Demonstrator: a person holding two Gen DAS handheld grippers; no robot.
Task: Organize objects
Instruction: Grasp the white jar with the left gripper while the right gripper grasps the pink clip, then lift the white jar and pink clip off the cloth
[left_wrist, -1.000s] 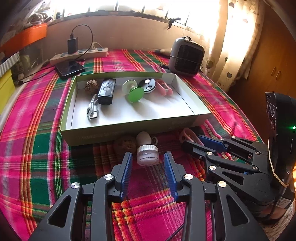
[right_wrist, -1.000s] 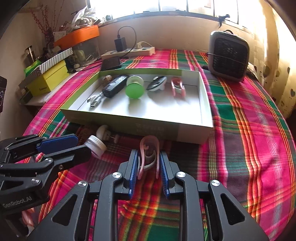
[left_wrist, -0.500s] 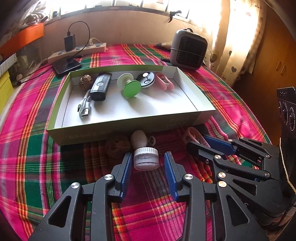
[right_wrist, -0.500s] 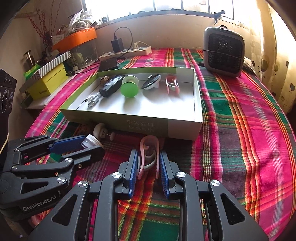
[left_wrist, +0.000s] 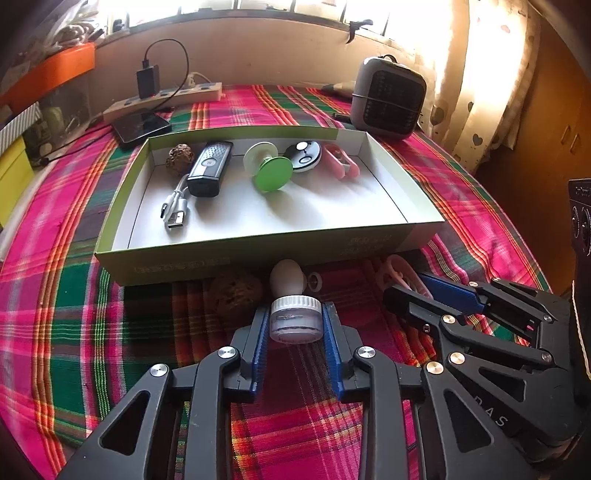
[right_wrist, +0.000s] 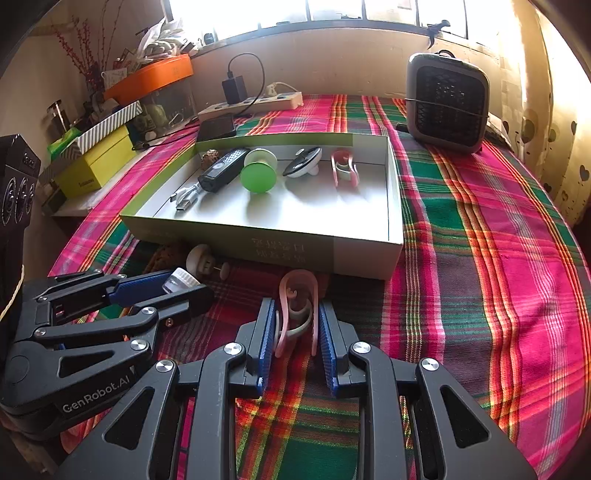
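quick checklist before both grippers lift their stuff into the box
1. Left gripper on the small jar: jaws closing, pads at its sides; firm grip cannot tell.
2. Right gripper shut on the pink clip: ok.
3. Free floor in the box, near half bare: ok.
4. Jar's neighbours, the brown nut and white knob, lie close ahead; touching cannot tell.
5. The two grippers stand apart: ok.
6. Box wall sits between grippers and floor, so lift first: not yet done.
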